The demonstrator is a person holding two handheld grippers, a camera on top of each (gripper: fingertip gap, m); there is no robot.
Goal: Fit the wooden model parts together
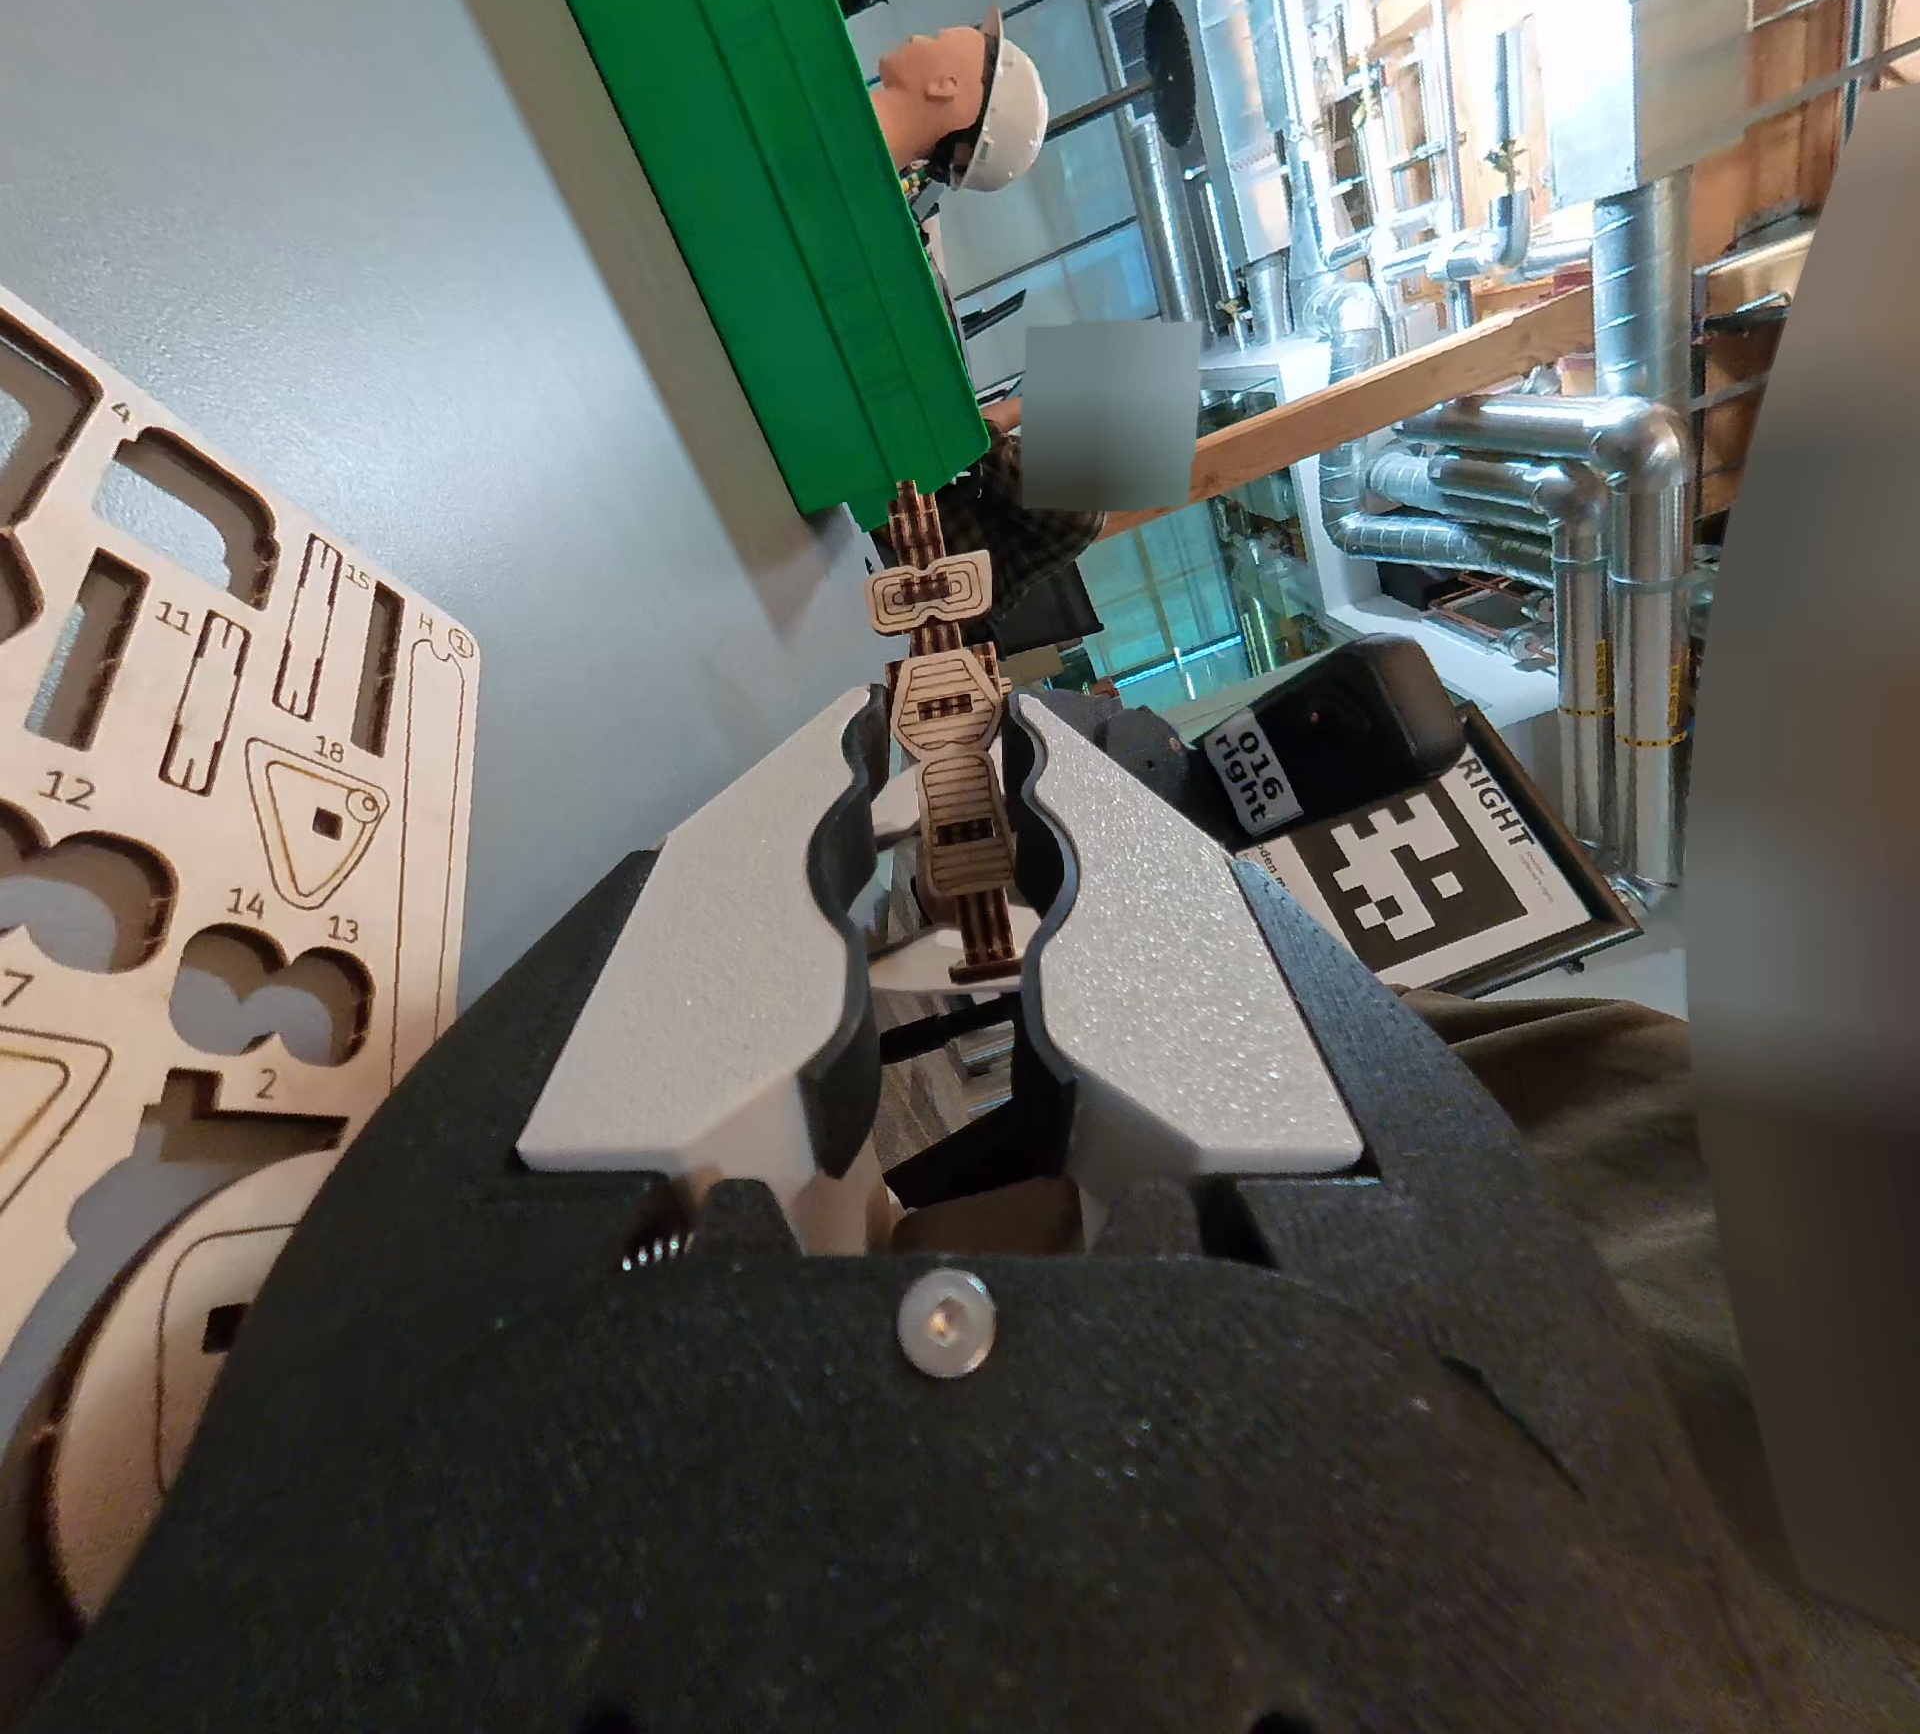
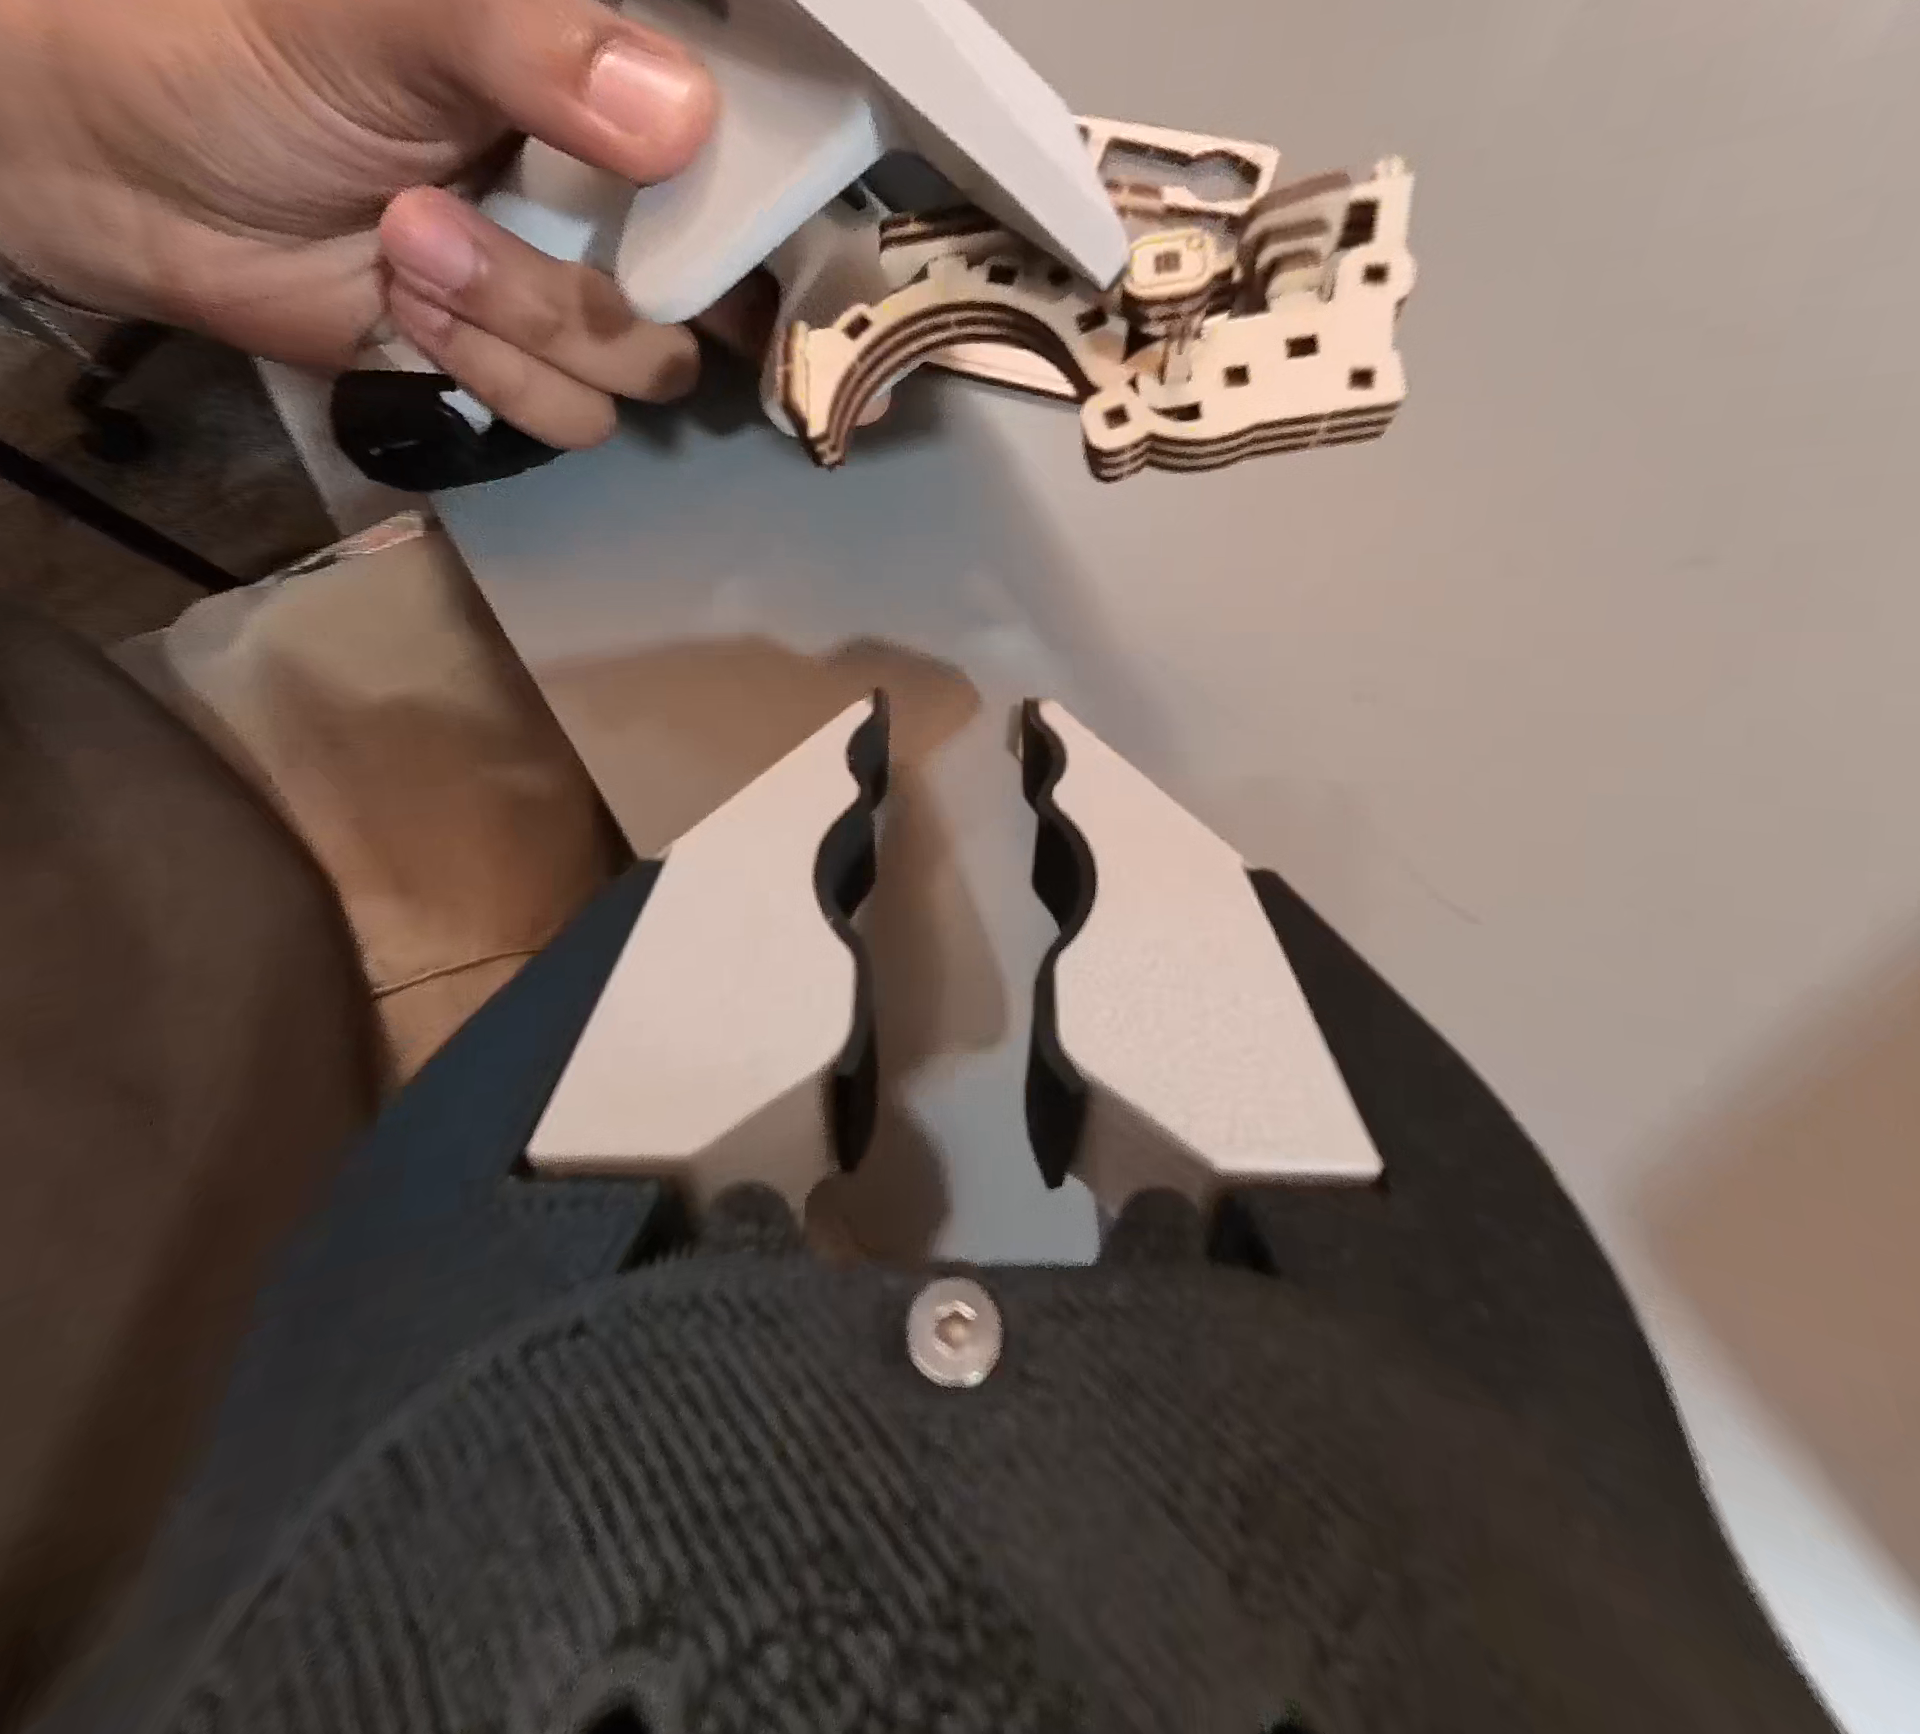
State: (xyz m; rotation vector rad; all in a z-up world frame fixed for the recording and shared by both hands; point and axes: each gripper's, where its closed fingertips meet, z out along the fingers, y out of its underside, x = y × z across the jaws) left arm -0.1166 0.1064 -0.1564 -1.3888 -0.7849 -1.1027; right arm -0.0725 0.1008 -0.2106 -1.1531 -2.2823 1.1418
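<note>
Left gripper (image 1: 948,785) clamps the layered wooden model (image 1: 951,749) edge-on.

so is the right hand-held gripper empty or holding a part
Empty: the right hand-held gripper is open, only bare table between its fingers. The wooden model sits in the left hand-held gripper.

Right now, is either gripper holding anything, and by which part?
The left gripper clamps the wooden model by its layered edge; the right gripper is open and empty.
</note>
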